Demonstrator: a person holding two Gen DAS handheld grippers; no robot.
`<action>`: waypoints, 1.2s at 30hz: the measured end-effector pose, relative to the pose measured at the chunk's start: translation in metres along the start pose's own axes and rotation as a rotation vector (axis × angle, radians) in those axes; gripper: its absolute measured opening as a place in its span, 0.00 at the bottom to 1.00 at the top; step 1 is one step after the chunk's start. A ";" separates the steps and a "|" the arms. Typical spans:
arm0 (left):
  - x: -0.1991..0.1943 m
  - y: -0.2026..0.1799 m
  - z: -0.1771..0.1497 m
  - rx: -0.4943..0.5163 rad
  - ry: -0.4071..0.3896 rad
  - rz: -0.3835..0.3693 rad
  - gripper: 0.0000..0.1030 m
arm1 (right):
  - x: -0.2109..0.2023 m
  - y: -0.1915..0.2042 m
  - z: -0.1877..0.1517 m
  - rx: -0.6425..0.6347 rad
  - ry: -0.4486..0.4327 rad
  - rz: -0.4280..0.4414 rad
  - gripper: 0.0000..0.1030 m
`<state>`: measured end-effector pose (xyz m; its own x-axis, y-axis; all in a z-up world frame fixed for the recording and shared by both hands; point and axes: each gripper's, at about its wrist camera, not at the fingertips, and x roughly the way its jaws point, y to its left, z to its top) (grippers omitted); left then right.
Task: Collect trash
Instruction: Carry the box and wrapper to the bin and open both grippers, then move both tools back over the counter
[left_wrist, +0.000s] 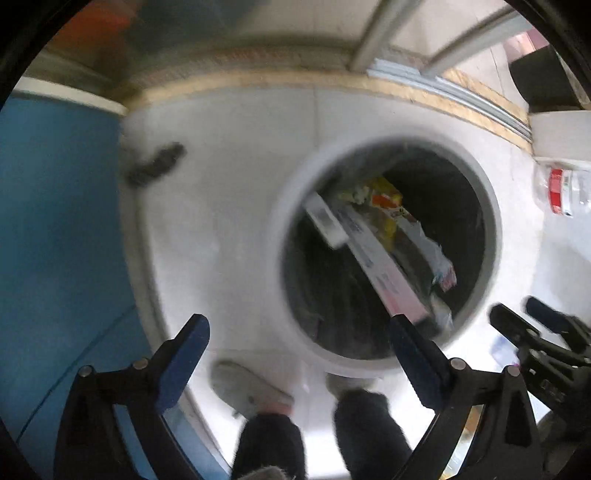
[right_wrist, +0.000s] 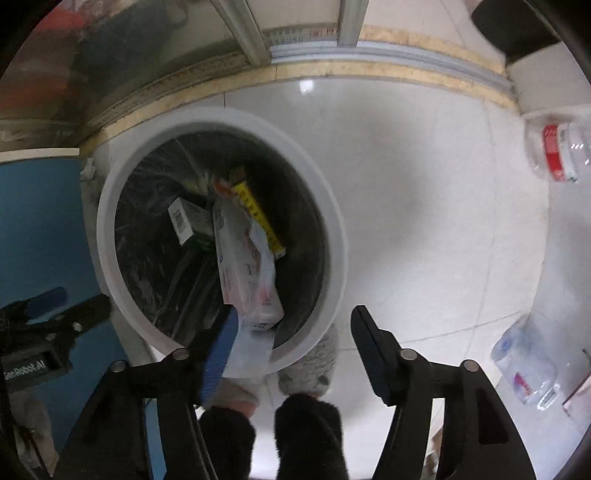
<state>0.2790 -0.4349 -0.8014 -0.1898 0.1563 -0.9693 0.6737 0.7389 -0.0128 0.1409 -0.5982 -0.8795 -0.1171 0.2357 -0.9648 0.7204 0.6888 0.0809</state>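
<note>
Both of my grippers hang over a glossy white tiled floor, jaws spread wide and holding nothing: left gripper, right gripper. Between them stands the white-rimmed trash bin, black-lined, with cartons and wrappers inside. Two clear plastic bottles lie on the floor at my right. A sliding-door track crosses the far floor edge; a blue panel stands left.

Left gripper: jaws spread wide, nothing between them, pointing down. Right gripper: jaws wide apart too, also empty and aimed downward. Each shows at the edge of the other's view, side by side. Person's legs below, in dark trousers; left view blurred, so pose there is approximate.
</note>
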 end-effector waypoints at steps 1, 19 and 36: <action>-0.007 0.001 -0.003 -0.005 -0.027 0.020 0.96 | -0.006 0.002 -0.002 -0.008 -0.013 -0.004 0.82; -0.175 0.000 -0.102 -0.043 -0.244 0.066 0.96 | -0.165 0.014 -0.081 -0.020 -0.247 -0.045 1.00; -0.404 -0.031 -0.231 0.008 -0.443 0.019 0.96 | -0.450 0.006 -0.251 -0.009 -0.469 -0.007 1.00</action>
<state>0.1698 -0.3691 -0.3527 0.1454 -0.1275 -0.9811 0.6796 0.7335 0.0054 0.0268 -0.5280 -0.3821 0.2016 -0.1027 -0.9741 0.7147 0.6954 0.0746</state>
